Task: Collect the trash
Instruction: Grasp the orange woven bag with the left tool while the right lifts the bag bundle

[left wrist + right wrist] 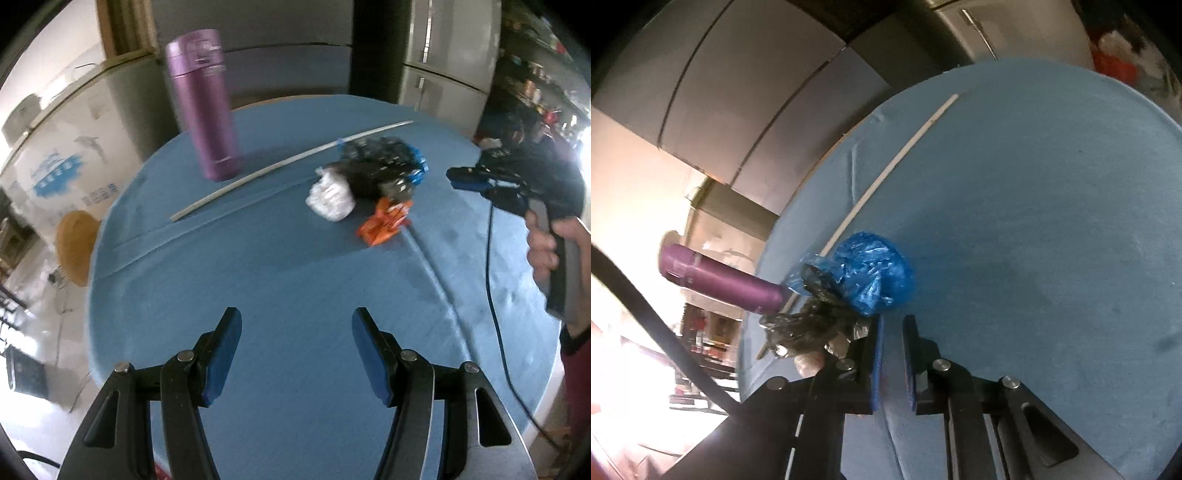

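- The trash (365, 184) is lying bunched near the middle of the tabletop (295, 280) — white wad, black and blue bags, orange wrapper touching.
- The left tongs (296, 354) are hanging half-open and empty at the lower frame, probably waiting.
- The right tongs (893, 360) are nearly closed, gripping nothing — the blue bag (875, 273) is sitting just beyond their tips, black bag (809, 321) beside them.

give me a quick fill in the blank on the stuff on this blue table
1. The tall bottle standing on the table is ____ in colour.
2. The flat wrapper beside the white crumpled trash is ____.
3. The long thin white stick lies between the trash pile and the ____.
4. The left gripper holds ____.

Missing words: purple; orange; bottle; nothing
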Demonstrator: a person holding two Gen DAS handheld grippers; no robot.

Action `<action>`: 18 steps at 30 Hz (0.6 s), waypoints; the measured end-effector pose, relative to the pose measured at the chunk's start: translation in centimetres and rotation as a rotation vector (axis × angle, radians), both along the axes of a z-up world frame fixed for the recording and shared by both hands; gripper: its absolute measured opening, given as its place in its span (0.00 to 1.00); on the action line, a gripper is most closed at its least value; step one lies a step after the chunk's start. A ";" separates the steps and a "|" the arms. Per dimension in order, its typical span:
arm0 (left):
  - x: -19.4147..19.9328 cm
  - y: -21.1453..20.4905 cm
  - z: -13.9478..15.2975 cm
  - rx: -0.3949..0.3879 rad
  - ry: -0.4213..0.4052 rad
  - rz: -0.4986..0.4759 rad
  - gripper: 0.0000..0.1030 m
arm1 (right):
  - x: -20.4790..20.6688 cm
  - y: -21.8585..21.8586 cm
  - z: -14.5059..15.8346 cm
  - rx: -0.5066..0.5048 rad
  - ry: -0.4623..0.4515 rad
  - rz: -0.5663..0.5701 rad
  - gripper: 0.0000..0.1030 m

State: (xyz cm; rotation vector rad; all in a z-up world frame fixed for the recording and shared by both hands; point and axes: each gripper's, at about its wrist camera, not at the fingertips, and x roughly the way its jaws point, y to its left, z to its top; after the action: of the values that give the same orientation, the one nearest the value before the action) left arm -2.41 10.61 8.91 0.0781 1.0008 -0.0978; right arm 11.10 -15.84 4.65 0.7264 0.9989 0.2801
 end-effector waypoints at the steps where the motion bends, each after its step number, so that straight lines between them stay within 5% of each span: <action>1: 0.9 -0.6 -0.1 -0.022 -0.012 -0.018 0.62 | 0.0 -0.6 0.0 0.046 -0.004 0.005 0.15; 3: 2.5 -1.7 -0.2 -0.054 -0.033 -0.043 0.67 | 0.4 -1.6 0.1 0.128 -0.002 0.012 0.20; 5: 4.3 -3.1 -0.5 -0.088 -0.063 -0.071 0.72 | 1.1 -2.1 0.1 0.169 0.006 0.010 0.46; 6: 5.0 -3.7 -0.7 -0.107 -0.071 -0.087 0.73 | 1.6 -2.1 0.1 0.188 0.002 0.008 0.77; 7: 5.7 -4.2 -0.9 -0.125 -0.075 -0.102 0.74 | 2.2 -2.1 0.2 0.201 -0.014 -0.003 0.82; 12: 8.9 -7.0 -3.6 -0.138 -0.053 -0.156 0.75 | 5.5 -1.3 -0.6 0.203 -0.007 0.046 0.79; 18: 11.1 -8.2 -5.9 -0.180 -0.017 -0.180 0.69 | 10.0 2.1 -1.9 0.087 0.019 0.137 0.63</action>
State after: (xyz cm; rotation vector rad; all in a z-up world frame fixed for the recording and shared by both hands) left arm 8.72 2.46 3.02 0.0043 0.9626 -0.3507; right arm 21.09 -13.73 2.79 0.7421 1.0615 0.4385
